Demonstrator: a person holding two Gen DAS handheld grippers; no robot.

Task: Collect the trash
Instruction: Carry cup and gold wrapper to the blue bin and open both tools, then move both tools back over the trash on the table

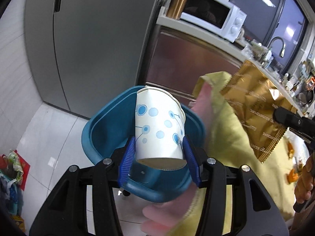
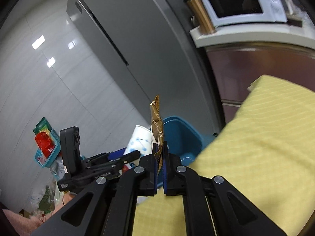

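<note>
My left gripper (image 1: 159,153) clamps the paper cup (image 1: 159,125), seemingly directly over the blue bin (image 1: 98,125) at 12 o'clock, while my right gripper (image 2: 159,147) pinches the gold wrapper (image 2: 157,122).

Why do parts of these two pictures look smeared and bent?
Left wrist view: the yellow cloth and gold wrapper smear with motion, while the paper cup in the left claw stays sharp. Right wrist view: the fisheye lens bows the fridge, and ceiling lights glare on the wall tiles.
</note>
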